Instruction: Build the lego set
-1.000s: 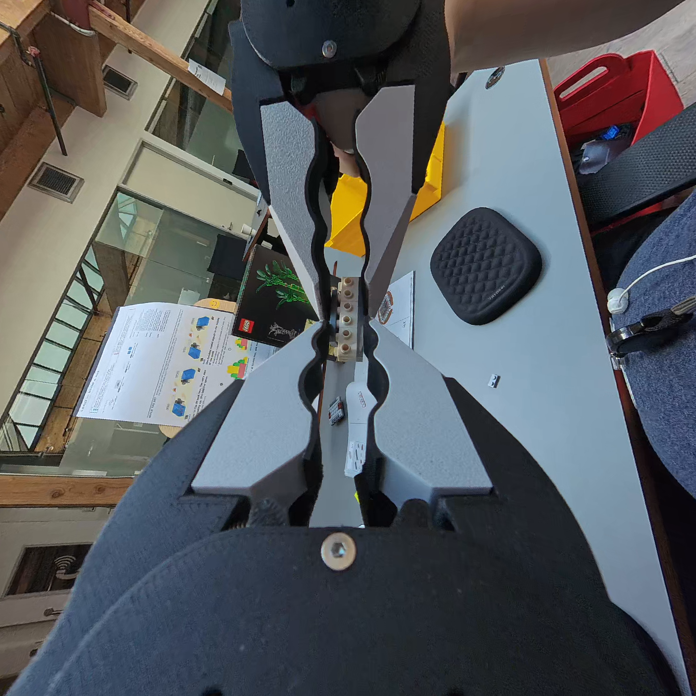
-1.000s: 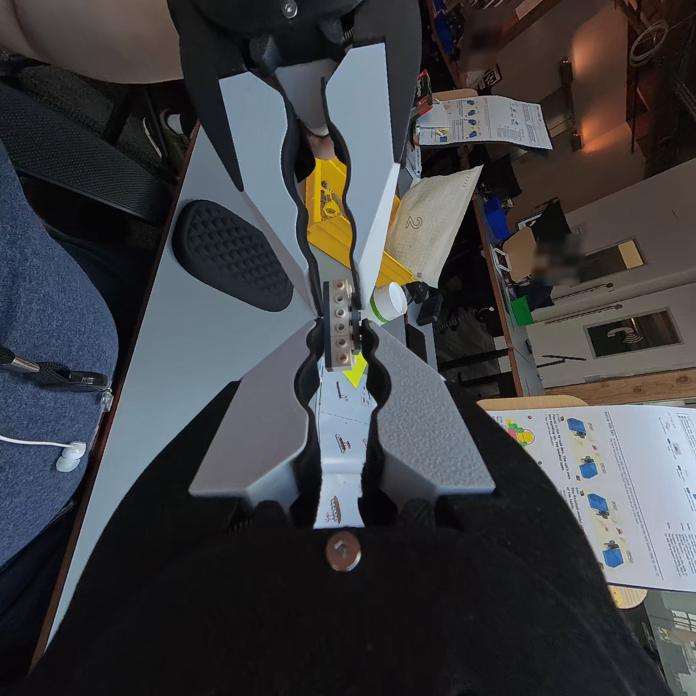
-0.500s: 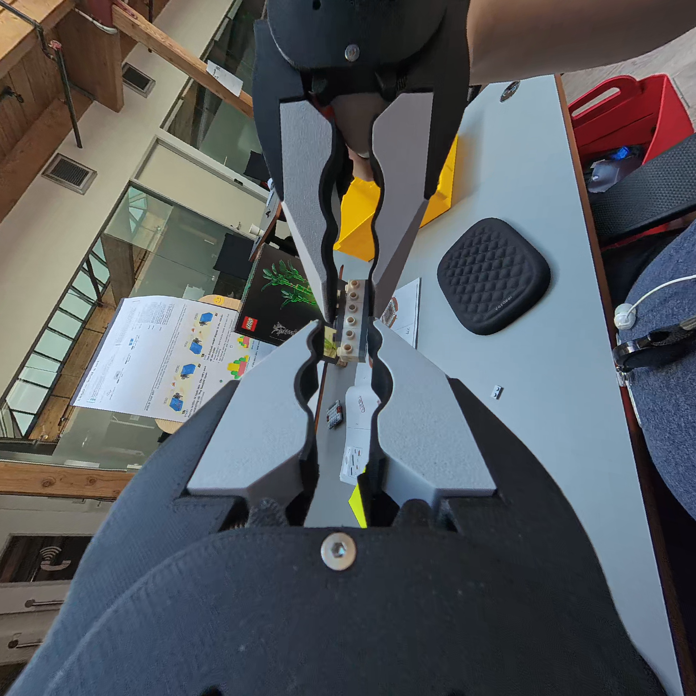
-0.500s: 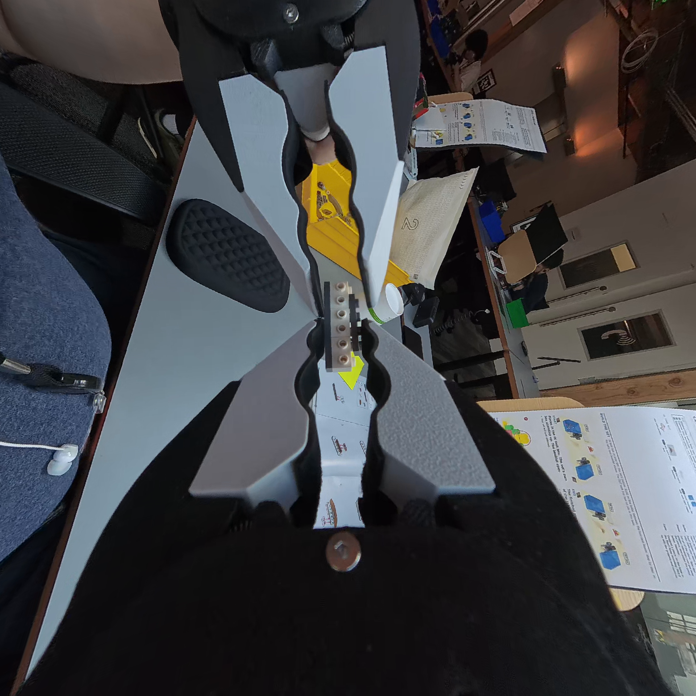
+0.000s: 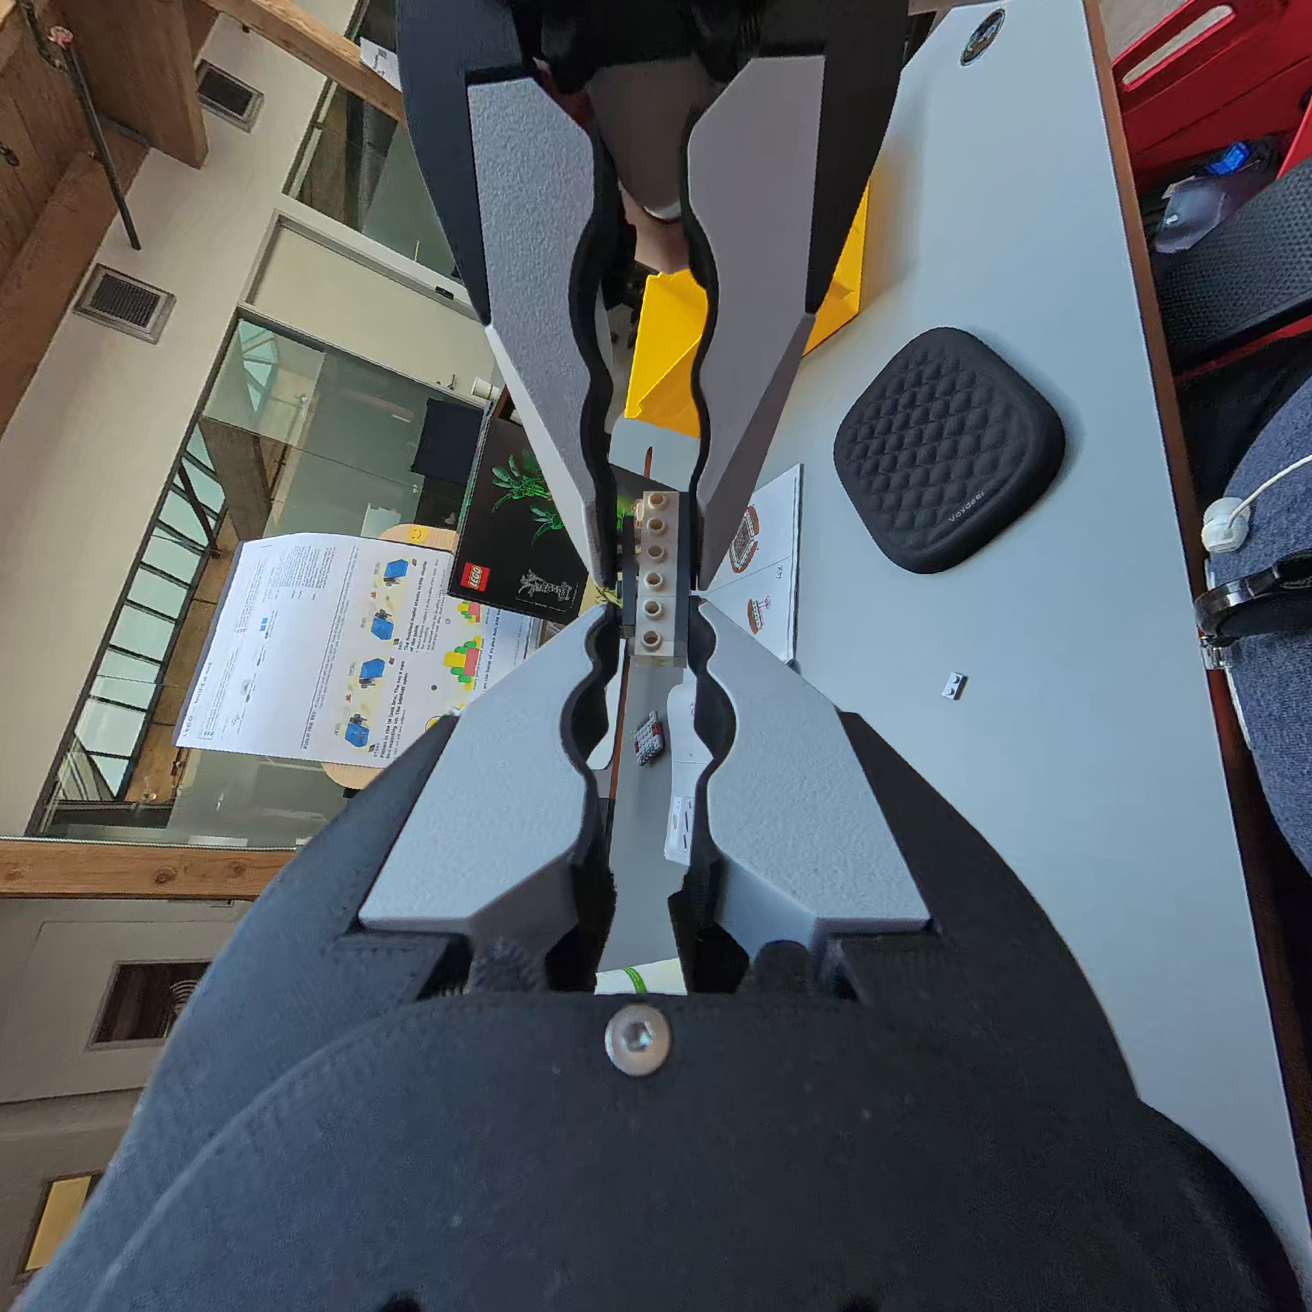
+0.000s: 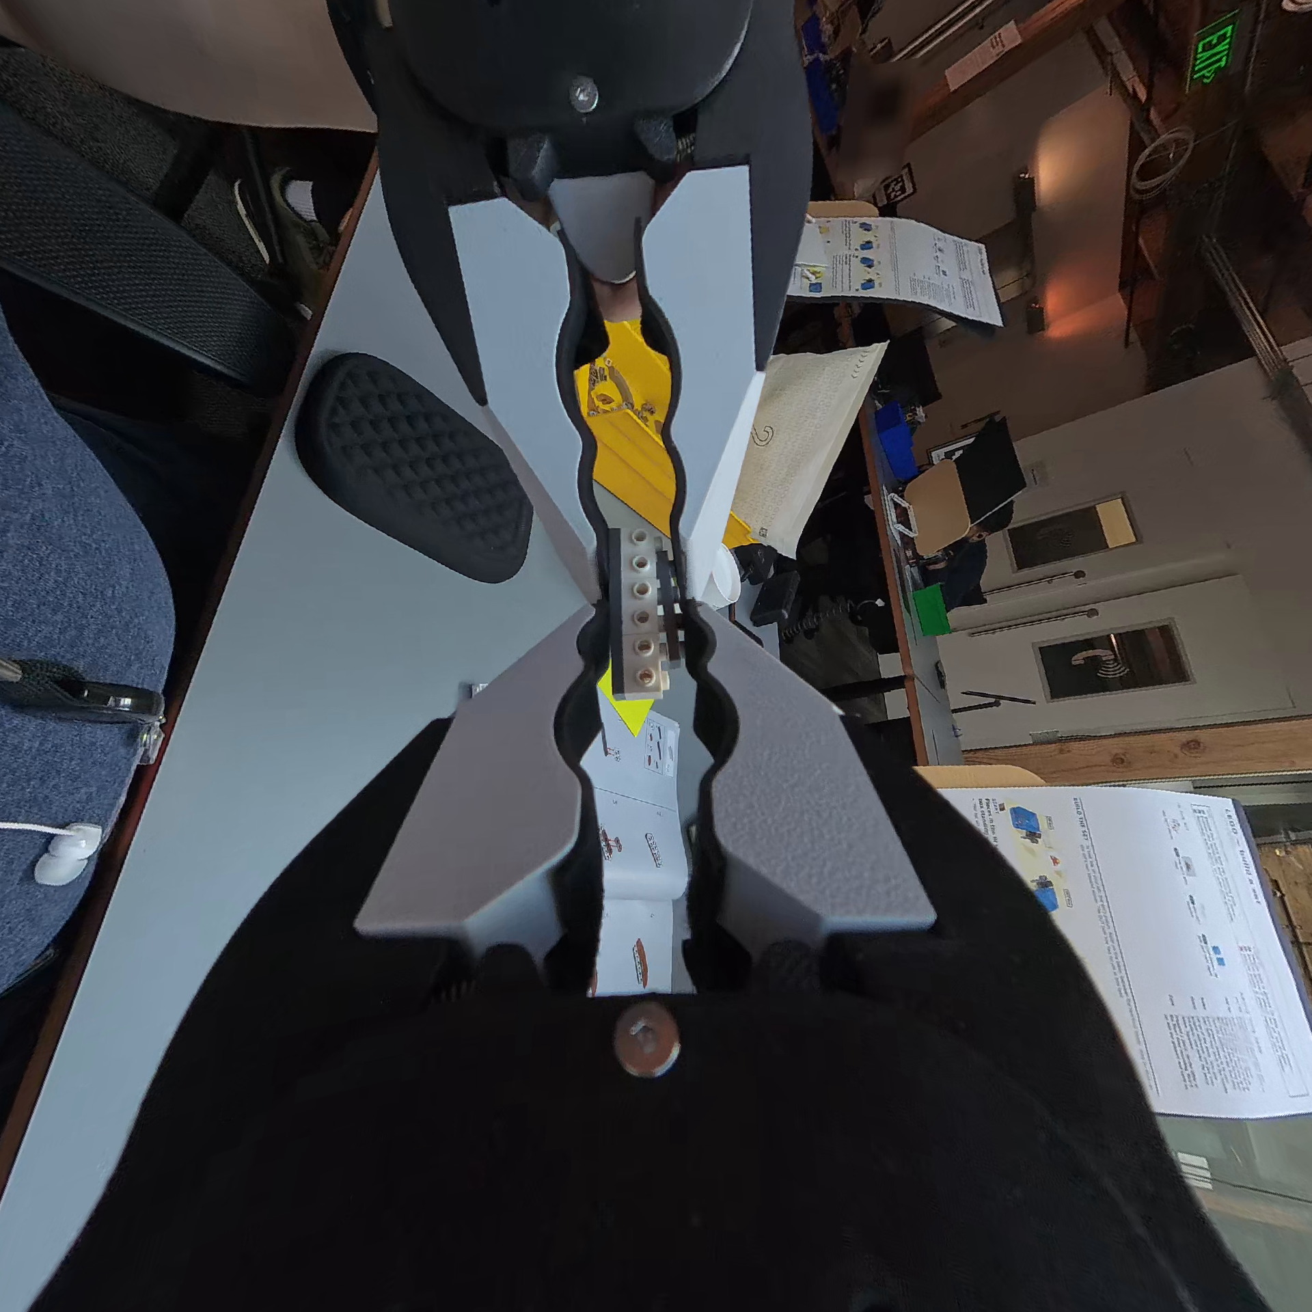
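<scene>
A small Lego assembly (image 5: 657, 575), a tan studded strip with black plates on its side, hangs in the air above the grey table (image 5: 1029, 781). My left gripper (image 5: 653, 625) is shut on its near end. My right gripper (image 5: 649, 568) comes in from the opposite side, tip to tip, and is shut on its far end. In the right wrist view, the same assembly (image 6: 642, 618) sits between my right gripper (image 6: 642, 639) and the left gripper (image 6: 639, 568). A small grey plate (image 5: 953, 685) and a small built piece (image 5: 647, 738) lie on the table.
An open instruction booklet (image 5: 763, 561) lies under the grippers, with a black padded rest (image 5: 948, 447) beside it and a yellow tray (image 5: 674, 355) behind. A black set box (image 5: 522, 547) and a printed sheet (image 5: 334, 646) stand at the far edge. A paper bag (image 6: 795, 440) and white cup (image 6: 724, 578) stand nearby. Less than 4 cm separates the two grippers' tips.
Both grippers stay shut on the assembly. The pair has shifted a little together, so the facing gripper sits higher in the left view and lower in the right view.
</scene>
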`<action>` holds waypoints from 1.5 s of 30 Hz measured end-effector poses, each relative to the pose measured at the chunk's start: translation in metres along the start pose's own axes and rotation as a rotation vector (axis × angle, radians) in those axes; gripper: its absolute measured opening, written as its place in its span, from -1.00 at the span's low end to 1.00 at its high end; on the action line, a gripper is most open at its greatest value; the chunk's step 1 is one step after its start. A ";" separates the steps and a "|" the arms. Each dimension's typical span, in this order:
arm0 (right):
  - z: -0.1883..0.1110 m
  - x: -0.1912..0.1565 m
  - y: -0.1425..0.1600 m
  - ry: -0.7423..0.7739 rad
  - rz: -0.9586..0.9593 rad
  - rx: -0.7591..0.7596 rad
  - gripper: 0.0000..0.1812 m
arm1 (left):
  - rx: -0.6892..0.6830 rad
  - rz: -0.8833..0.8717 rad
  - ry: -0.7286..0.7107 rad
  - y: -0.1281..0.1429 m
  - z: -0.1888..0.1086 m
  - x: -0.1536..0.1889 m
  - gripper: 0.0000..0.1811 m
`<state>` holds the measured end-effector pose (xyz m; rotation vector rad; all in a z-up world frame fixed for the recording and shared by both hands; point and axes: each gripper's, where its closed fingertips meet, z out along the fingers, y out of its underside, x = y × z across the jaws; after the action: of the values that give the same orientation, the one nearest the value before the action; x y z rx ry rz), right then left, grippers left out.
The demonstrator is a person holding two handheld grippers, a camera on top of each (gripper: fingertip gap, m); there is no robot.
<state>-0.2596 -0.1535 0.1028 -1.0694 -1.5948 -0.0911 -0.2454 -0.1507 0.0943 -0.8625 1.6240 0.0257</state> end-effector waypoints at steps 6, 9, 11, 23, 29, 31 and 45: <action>0.003 -0.002 0.004 0.002 -0.050 -0.054 -0.78 | -0.020 0.039 -0.009 0.002 0.000 0.002 -0.82; 0.003 -0.002 0.001 -0.001 -0.043 -0.041 -0.78 | -0.008 0.050 -0.020 0.000 -0.002 0.001 -0.82; 0.003 -0.002 0.000 -0.009 -0.024 -0.041 -0.79 | -0.007 0.053 -0.020 0.000 -0.003 0.002 -0.82; 0.003 -0.007 -0.005 -0.034 0.036 0.023 -0.80 | 0.011 0.038 0.007 -0.002 -0.007 0.004 -0.83; 0.008 -0.007 0.001 0.014 -0.072 -0.036 -0.81 | 0.045 0.068 0.005 -0.011 -0.011 0.005 -0.82; 0.009 -0.005 0.003 0.038 -0.100 -0.063 -0.80 | 0.027 0.080 0.007 -0.009 -0.010 0.005 -0.83; 0.017 -0.008 0.013 0.060 -0.054 -0.179 -0.81 | -0.019 0.037 0.043 0.001 -0.004 0.009 -0.82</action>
<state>-0.2638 -0.1407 0.0848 -1.1498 -1.5840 -0.3039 -0.2492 -0.1568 0.0876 -0.8530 1.6820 0.0489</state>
